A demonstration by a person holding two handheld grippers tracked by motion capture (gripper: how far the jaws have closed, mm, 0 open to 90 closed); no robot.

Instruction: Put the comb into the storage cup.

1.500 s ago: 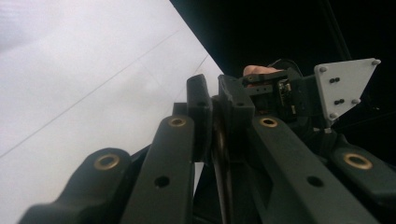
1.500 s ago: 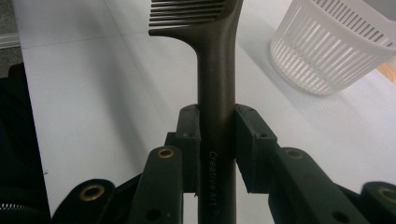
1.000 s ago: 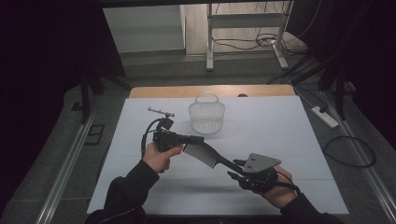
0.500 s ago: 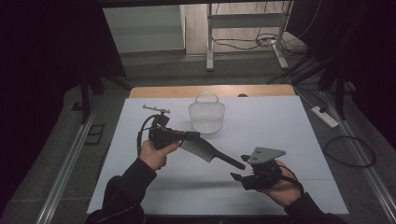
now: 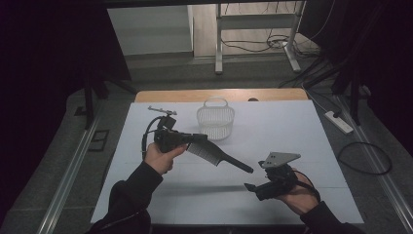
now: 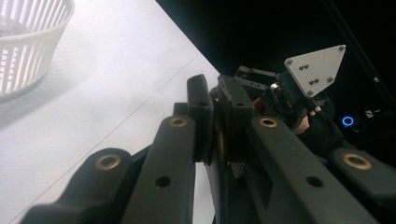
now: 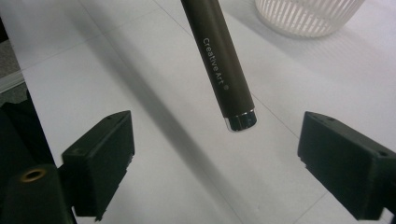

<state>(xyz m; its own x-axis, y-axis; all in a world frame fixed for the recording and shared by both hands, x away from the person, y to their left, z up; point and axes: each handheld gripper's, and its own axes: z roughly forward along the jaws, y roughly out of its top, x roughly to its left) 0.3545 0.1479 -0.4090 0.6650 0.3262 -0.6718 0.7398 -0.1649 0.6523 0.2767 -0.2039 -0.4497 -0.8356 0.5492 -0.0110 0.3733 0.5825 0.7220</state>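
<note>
Left fingers (image 6: 219, 116) clamped on comb (image 5: 214, 152), held above surface (image 5: 292, 126) | right fingers (image 7: 341, 158) just opened wide, handle (image 7: 219, 60) freed between | handover done; basket (image 5: 215, 118) drop likely left

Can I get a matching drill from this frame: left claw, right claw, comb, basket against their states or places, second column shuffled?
Column 1:
1. left claw
2. right claw
3. comb
4. basket

Column 2:
A. white, standing on the table beyond the hands
B. open, jaws just been opening, nothing pressed between the pads
C. shut on the toothed end of the comb
D. dark, held off the table, handle end pointing toward the right claw

Pairs: 1-C, 2-B, 3-D, 4-A
</note>
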